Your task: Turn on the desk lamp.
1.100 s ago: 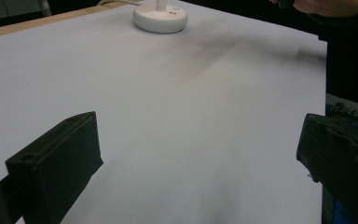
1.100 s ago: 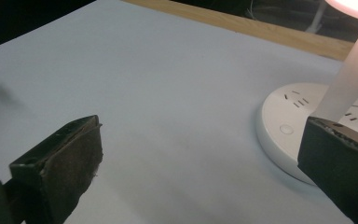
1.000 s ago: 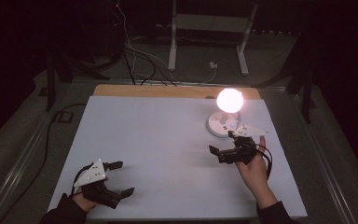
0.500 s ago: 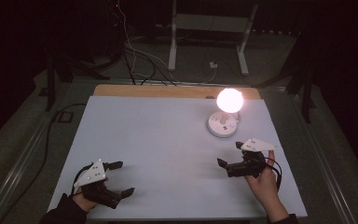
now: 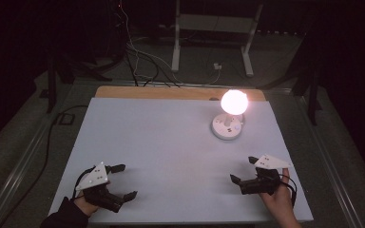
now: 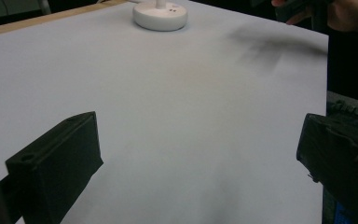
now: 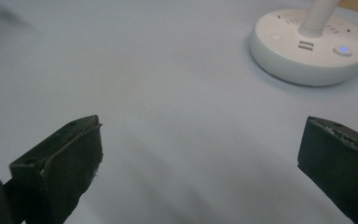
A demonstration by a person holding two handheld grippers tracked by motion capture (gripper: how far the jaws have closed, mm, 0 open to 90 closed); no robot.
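lamp [image 5: 228,124] upright, stem vertical, well ahead of right gripper [image 5: 245,169] fingers; both grippers released, left gripper [image 5: 123,181] empty

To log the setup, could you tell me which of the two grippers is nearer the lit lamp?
The right gripper, at the table's near right, is nearer the lamp; the left gripper sits at the near left corner.

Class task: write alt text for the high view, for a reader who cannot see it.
A lit white lamp with a glowing round bulb stands at the far right of a pale table in a dark room. Near the front edge a person holds two open black tongs, the left gripper and the right gripper, both empty and apart from the lamp.
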